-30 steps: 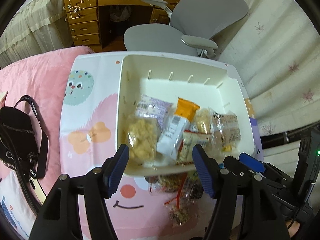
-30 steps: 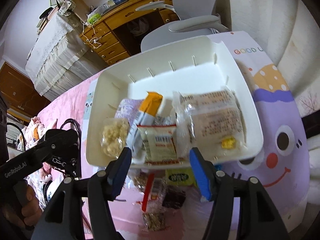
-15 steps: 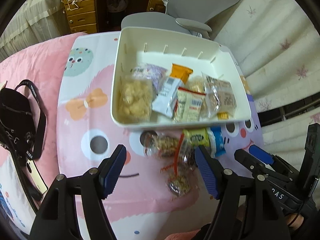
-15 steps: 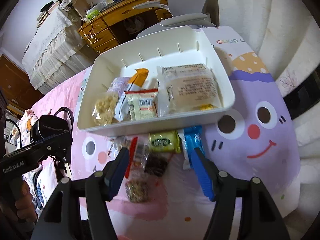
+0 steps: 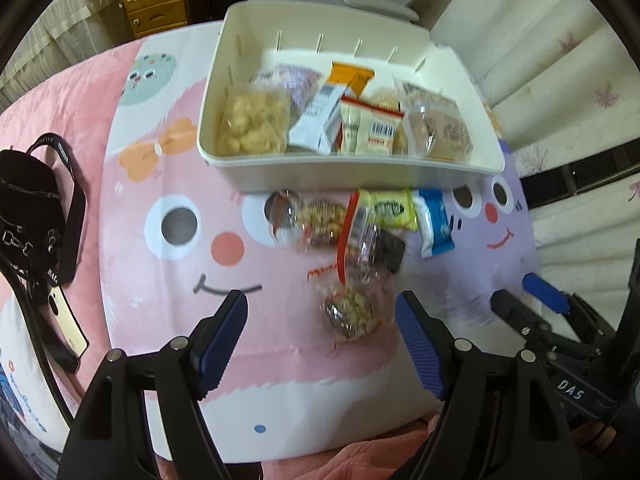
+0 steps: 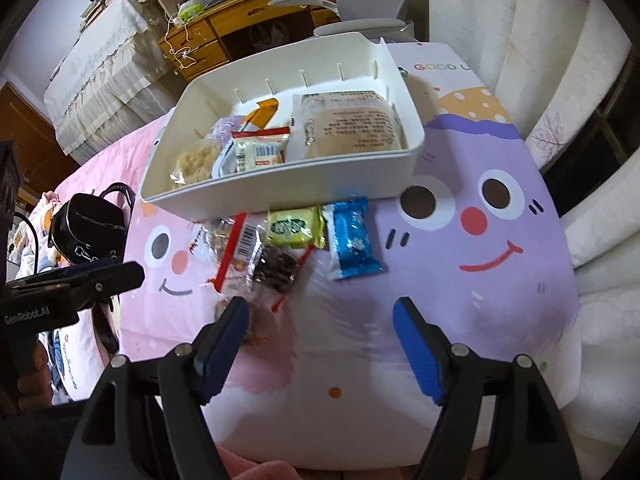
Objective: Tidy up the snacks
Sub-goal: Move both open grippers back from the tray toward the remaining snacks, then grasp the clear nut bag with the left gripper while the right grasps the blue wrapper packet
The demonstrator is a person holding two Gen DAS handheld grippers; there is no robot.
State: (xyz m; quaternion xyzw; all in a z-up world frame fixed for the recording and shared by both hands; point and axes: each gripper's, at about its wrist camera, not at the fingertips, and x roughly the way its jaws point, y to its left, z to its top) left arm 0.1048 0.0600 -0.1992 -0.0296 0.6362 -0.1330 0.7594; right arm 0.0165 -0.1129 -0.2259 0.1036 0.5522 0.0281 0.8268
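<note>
Both grippers have pulled back from the bin, so more of the cartoon-face cloth now shows, along with the loose packets in front of the bin. On that cloth sits the white bin, holding a large clear-wrapped cake, a bag of puffed bites and a red-edged packet. Just outside its near wall lie a blue packet, a green packet and clear nut bags. The left gripper and right gripper both hover wide open, holding nothing.
</note>
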